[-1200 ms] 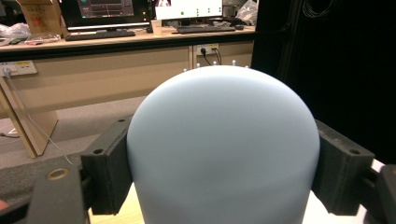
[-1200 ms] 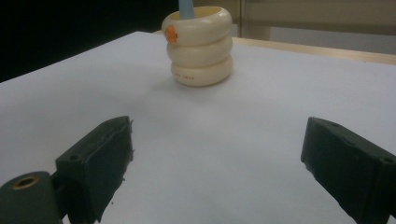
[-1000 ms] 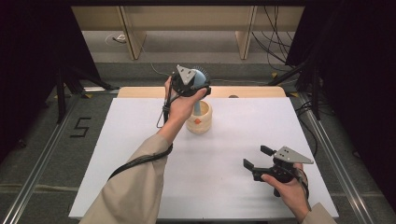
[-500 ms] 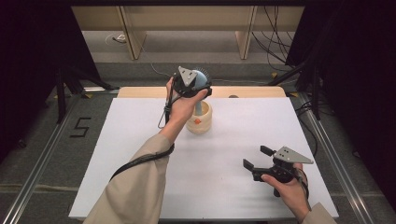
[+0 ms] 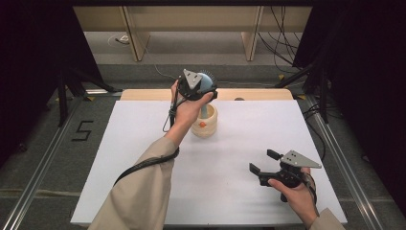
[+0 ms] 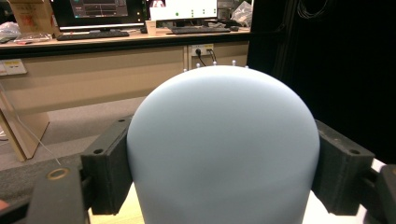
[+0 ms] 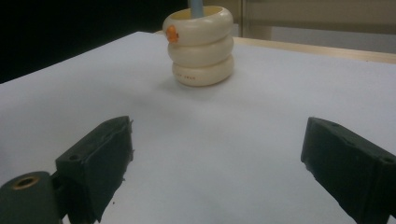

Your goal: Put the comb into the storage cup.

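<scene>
Blue brush (image 5: 207,91) upright in cream holder (image 5: 205,123), head up, left tongs (image 5: 203,87) pinching head, right tongs (image 5: 262,161) spread

A pale blue brush head (image 6: 223,144) sits between black jaws, above a cream ringed holder (image 7: 200,45) with an orange dot, on a white table (image 5: 143,139).

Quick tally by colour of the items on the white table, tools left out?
Cream: 1, the ribbed three-ring cream holder with an orange dot.
Pale blue: 1, the dome-headed pale blue brush, its stem standing in the holder, its head clamped by the left tool.
Total: 2.
</scene>
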`<move>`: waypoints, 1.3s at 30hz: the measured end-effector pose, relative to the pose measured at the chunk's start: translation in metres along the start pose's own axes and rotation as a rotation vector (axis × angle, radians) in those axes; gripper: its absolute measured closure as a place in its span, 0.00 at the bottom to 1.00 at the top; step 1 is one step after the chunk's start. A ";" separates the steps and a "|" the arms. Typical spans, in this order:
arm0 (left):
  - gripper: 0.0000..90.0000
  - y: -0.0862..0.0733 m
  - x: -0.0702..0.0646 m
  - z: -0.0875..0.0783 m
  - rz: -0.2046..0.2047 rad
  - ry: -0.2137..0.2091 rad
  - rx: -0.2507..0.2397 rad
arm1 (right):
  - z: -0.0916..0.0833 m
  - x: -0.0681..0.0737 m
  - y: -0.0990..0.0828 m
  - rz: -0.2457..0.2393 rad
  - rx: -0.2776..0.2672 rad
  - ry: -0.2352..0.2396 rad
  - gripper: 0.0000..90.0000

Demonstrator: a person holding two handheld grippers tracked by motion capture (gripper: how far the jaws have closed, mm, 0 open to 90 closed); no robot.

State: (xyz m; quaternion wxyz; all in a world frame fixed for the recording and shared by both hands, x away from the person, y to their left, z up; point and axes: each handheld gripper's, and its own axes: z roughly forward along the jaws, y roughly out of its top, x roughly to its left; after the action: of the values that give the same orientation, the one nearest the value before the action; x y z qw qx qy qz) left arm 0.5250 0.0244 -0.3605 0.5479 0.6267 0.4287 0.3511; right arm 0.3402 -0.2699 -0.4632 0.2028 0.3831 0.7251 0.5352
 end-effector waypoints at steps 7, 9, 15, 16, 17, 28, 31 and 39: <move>0.22 -0.005 0.000 0.003 0.001 -0.001 0.003 | 0.000 0.000 0.000 0.002 0.000 0.000 0.11; 0.22 -0.006 0.000 0.004 -0.001 0.001 0.004 | 0.000 0.000 0.000 0.000 0.002 0.000 0.11; 0.22 -0.009 0.000 0.005 -0.004 0.000 0.002 | 0.000 0.000 0.000 0.000 0.001 0.001 0.11; 0.22 -0.010 0.000 0.005 -0.003 0.000 0.002 | 0.000 0.000 0.000 0.000 0.001 0.001 0.11; 0.22 -0.011 0.000 0.005 -0.002 0.000 0.001 | 0.000 0.000 0.000 -0.001 0.002 0.001 0.11; 0.22 -0.021 -0.001 0.006 -0.010 0.001 0.008 | 0.000 0.000 0.000 -0.001 0.001 0.000 0.11; 0.22 -0.024 -0.001 0.006 -0.005 0.002 0.016 | 0.000 0.000 0.000 -0.002 0.002 -0.001 0.11; 0.22 -0.028 0.000 0.004 -0.009 0.000 0.017 | 0.000 0.000 0.000 -0.004 0.004 0.001 0.11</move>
State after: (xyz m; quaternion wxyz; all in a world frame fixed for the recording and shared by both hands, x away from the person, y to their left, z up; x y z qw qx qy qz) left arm 0.5239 0.0236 -0.3883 0.5439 0.6293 0.4348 0.3450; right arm 0.3401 -0.2699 -0.4633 0.2026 0.3818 0.7270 0.5336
